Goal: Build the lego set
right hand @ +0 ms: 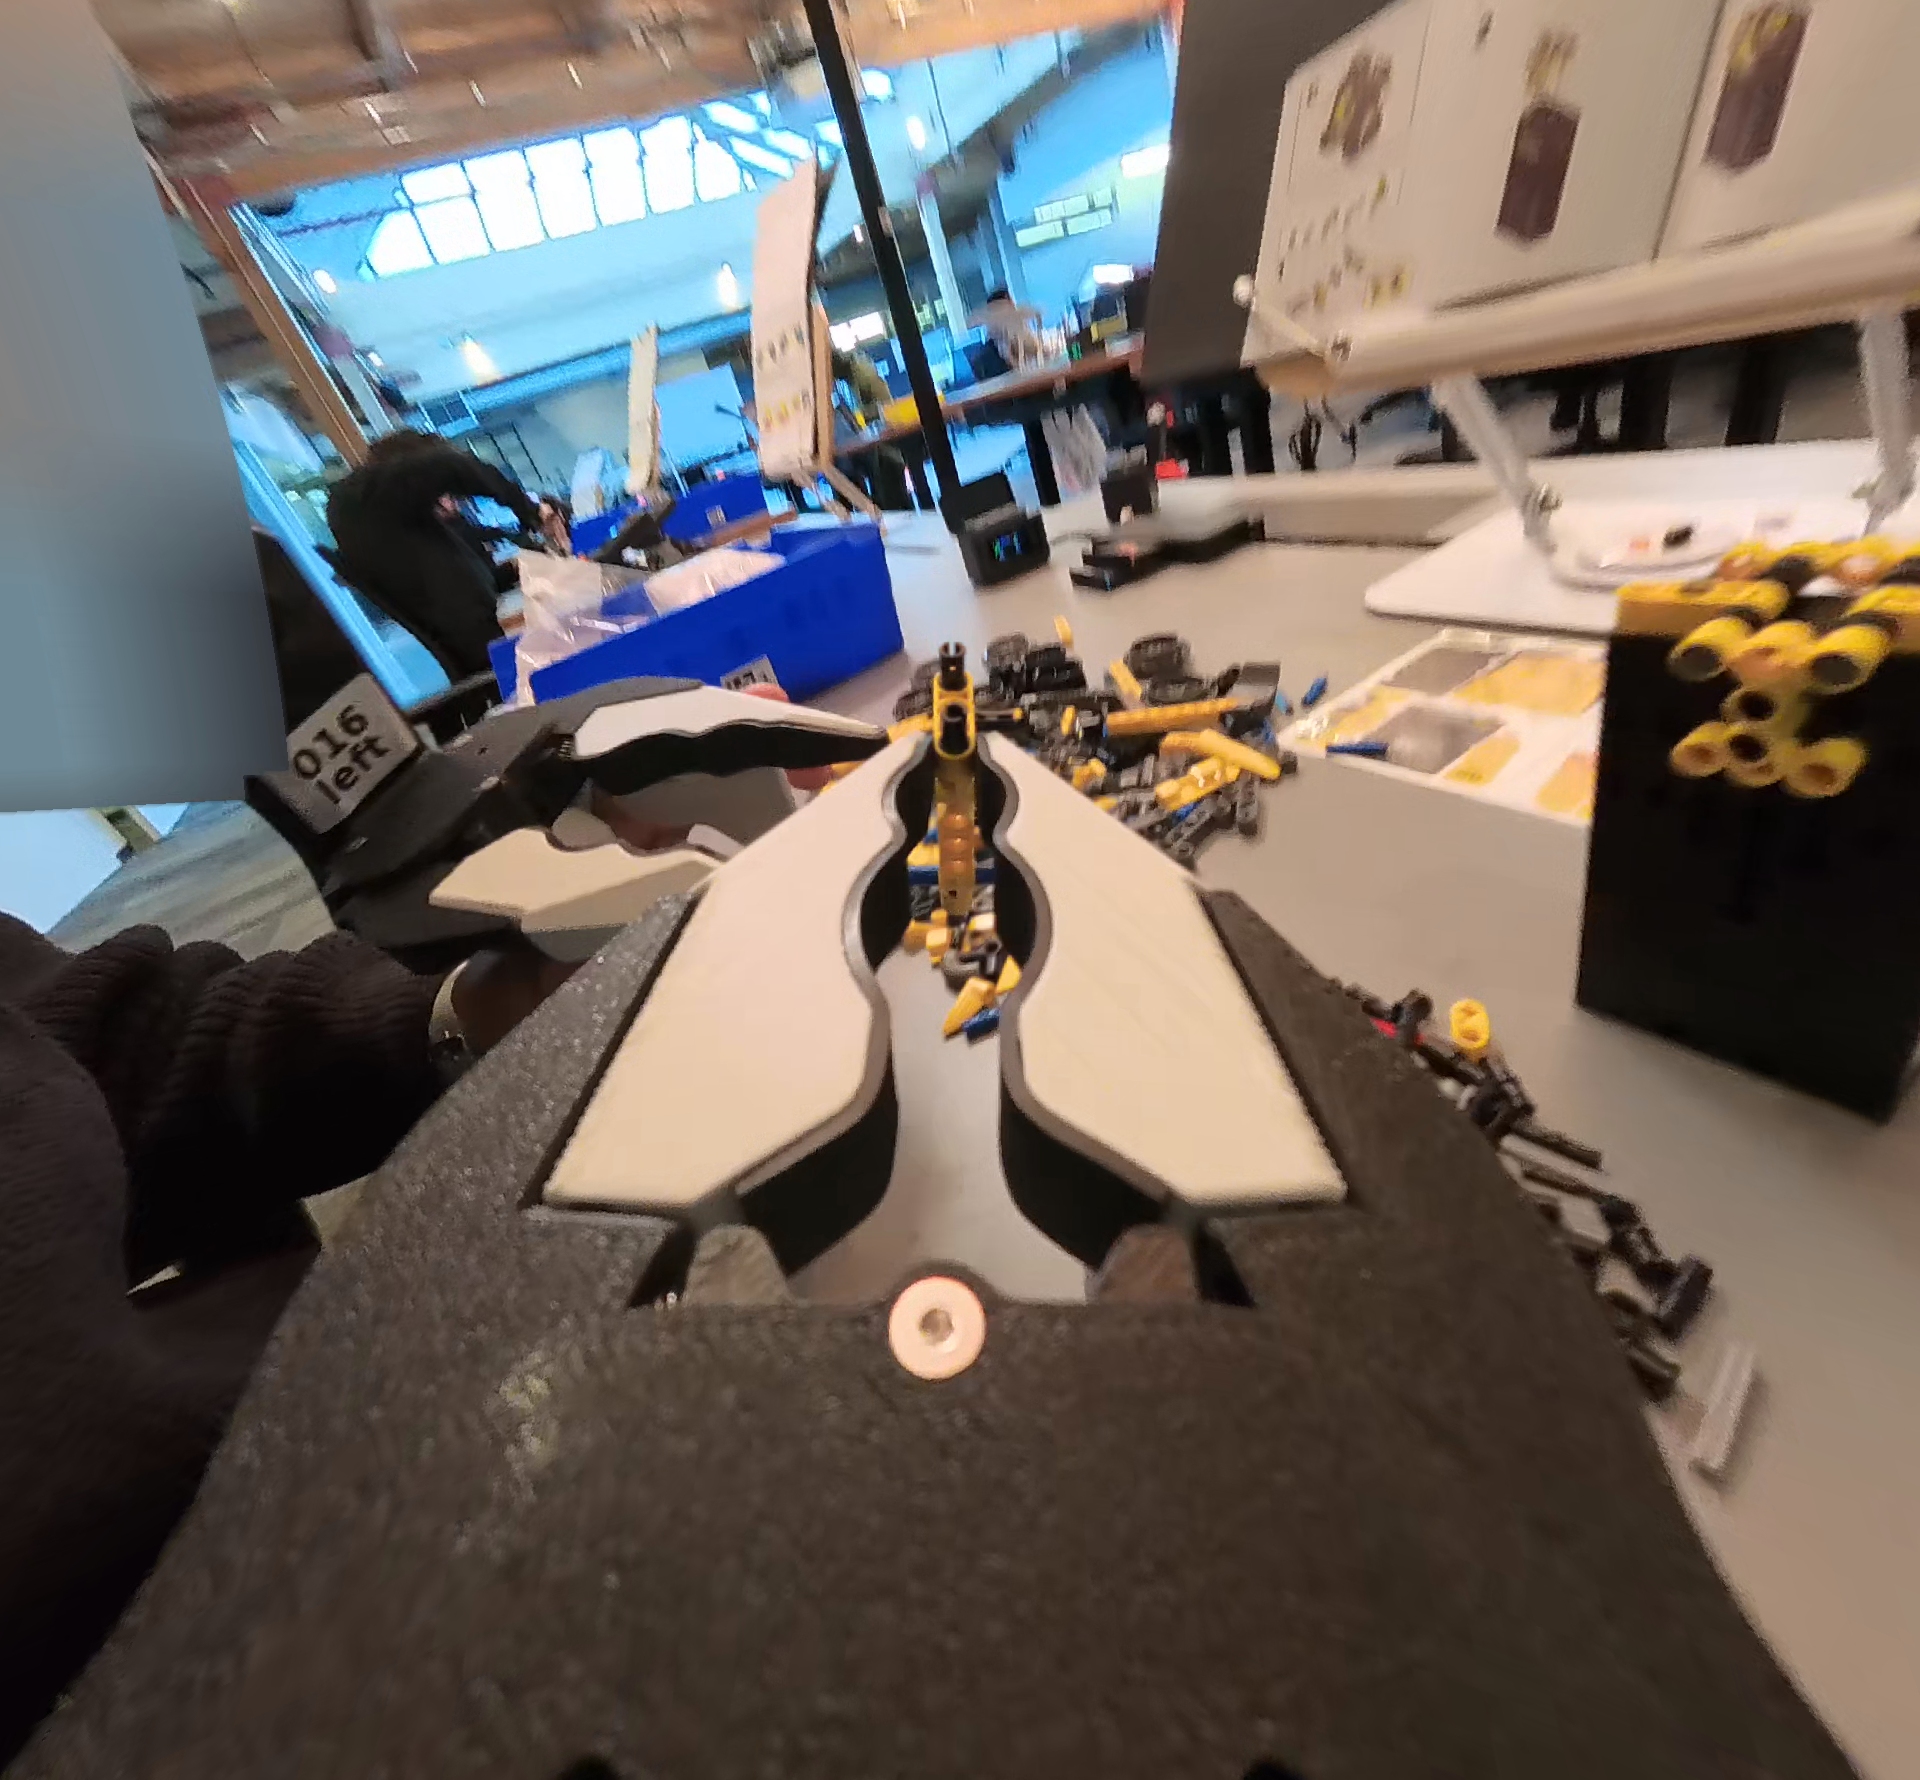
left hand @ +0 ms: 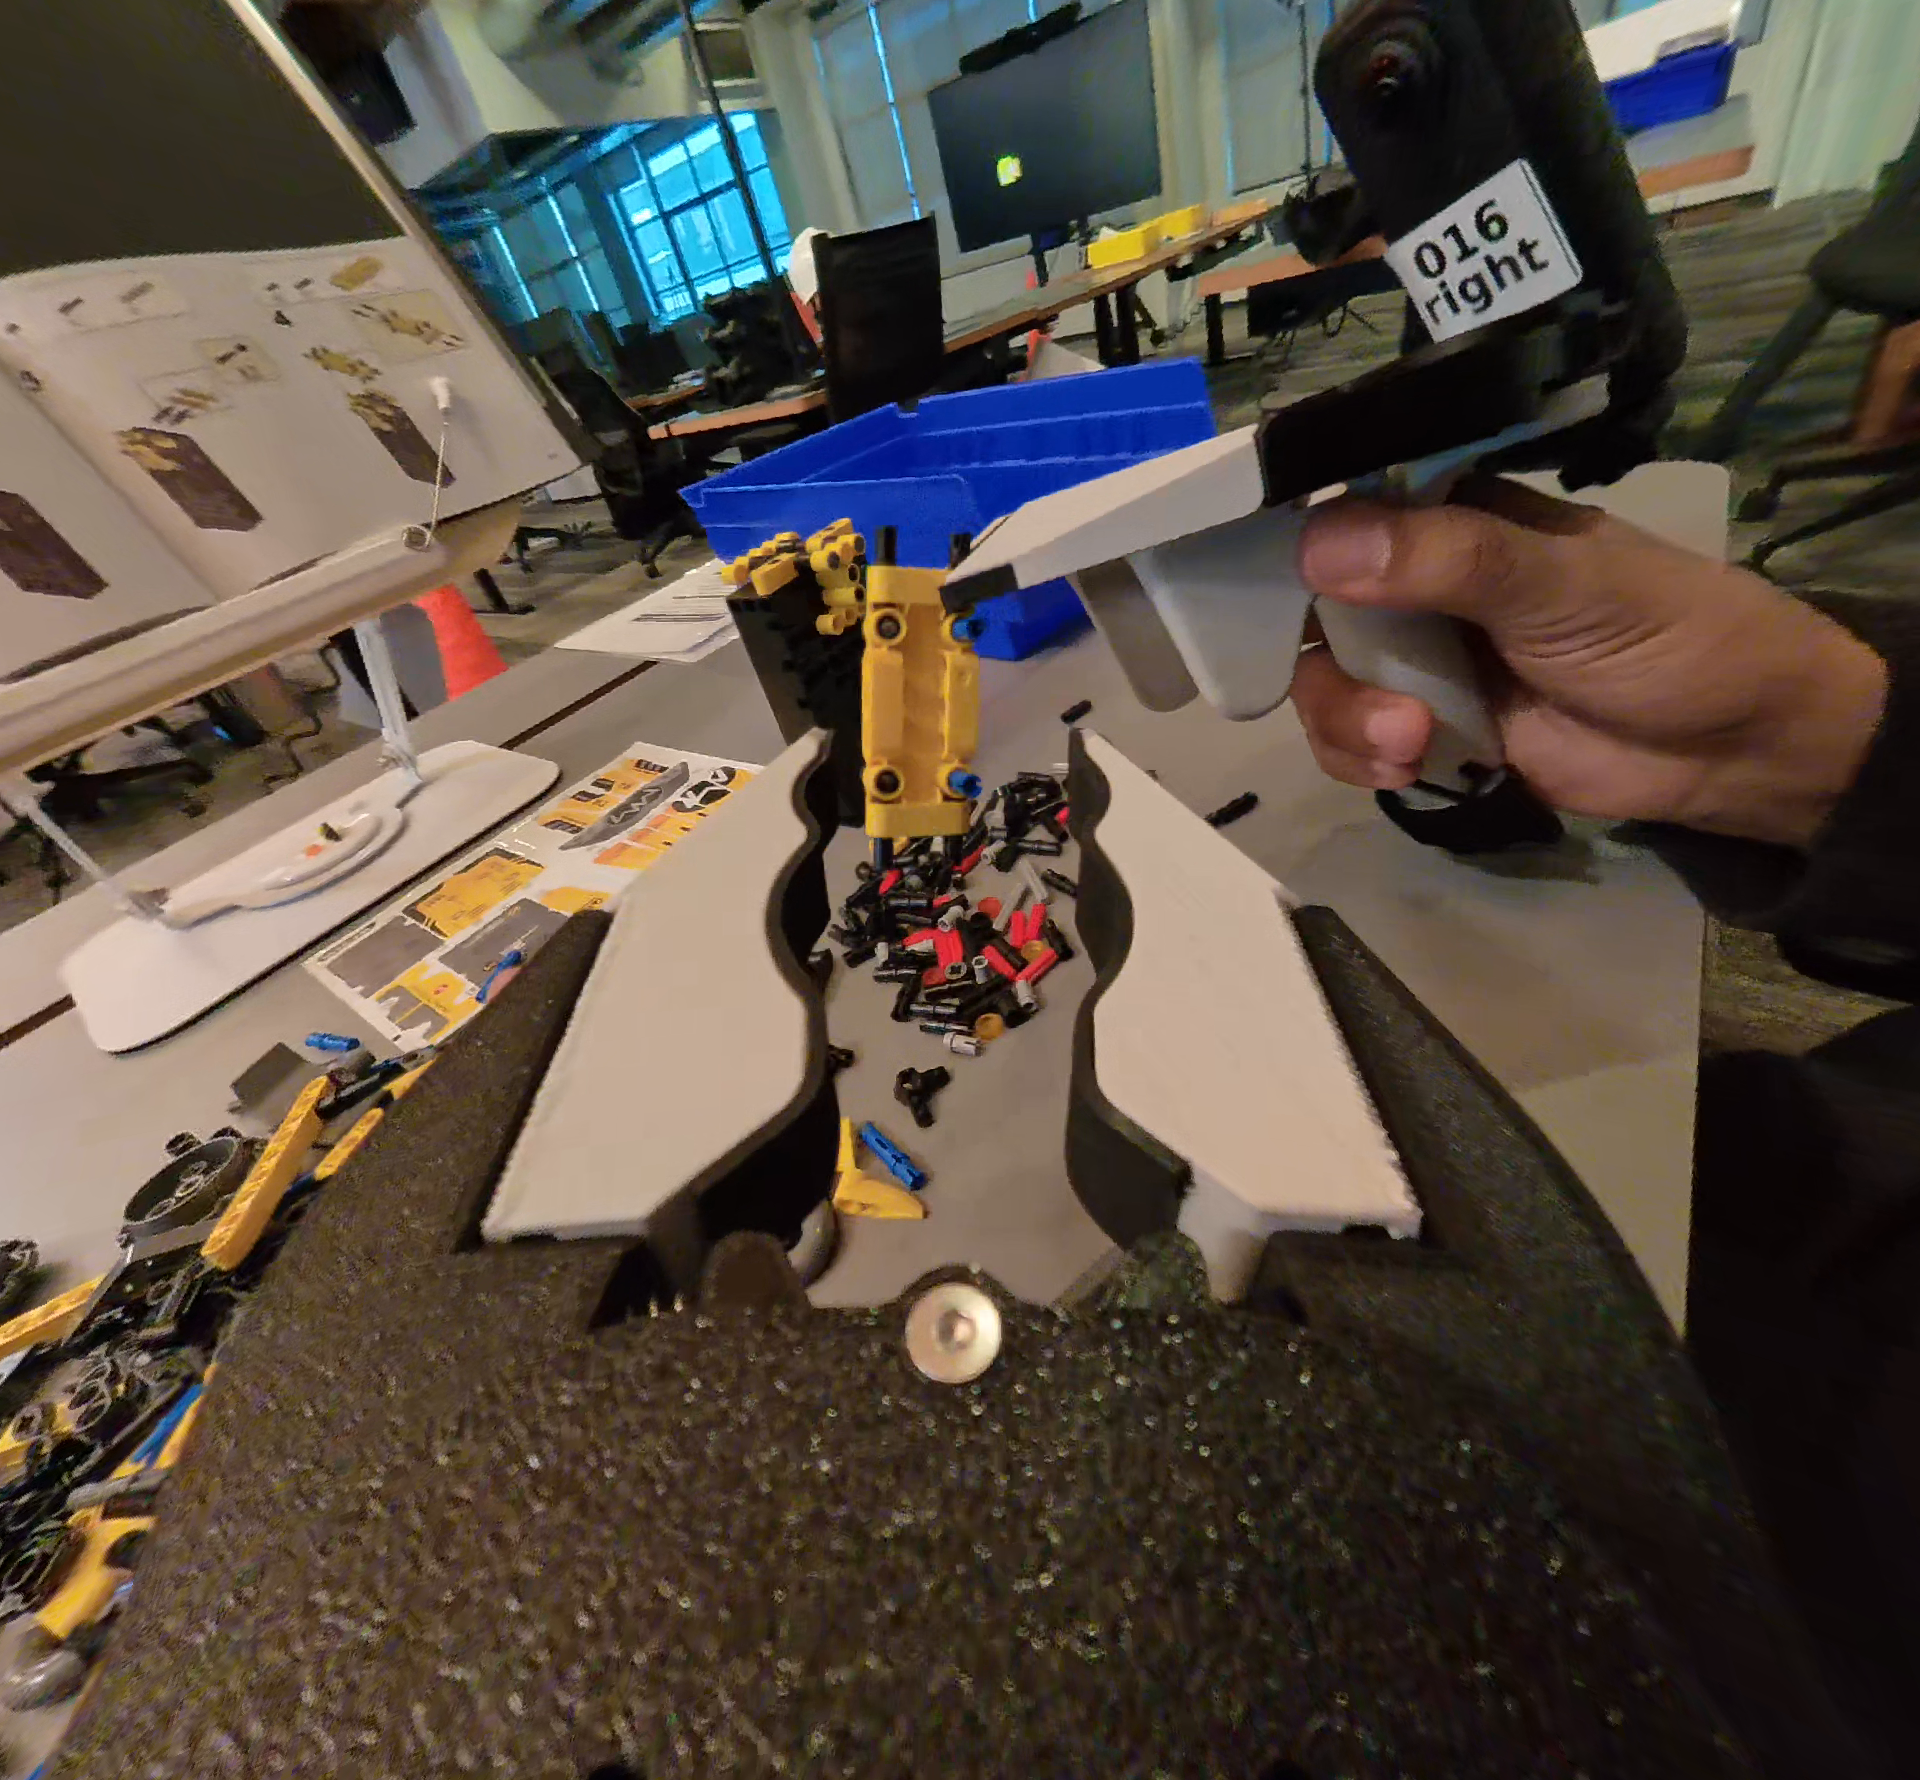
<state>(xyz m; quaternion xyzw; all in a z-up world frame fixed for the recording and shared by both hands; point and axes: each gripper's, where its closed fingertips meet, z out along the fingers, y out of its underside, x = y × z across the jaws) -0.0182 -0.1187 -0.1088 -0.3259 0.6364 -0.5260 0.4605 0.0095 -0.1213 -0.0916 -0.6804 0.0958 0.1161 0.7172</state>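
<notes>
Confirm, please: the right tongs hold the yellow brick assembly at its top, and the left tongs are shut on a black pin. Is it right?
Not entirely. The left wrist view shows the left tongs open and empty above the loose pins. The right tongs do hold the yellow brick assembly at its top.

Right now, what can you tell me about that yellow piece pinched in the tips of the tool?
The yellow brick piece looks like plastic: a long panel with round holes, blue pins in one side and black pins on top. It hangs upright above the pile of small pins, pinched at its top by the right hand-held gripper.
</notes>
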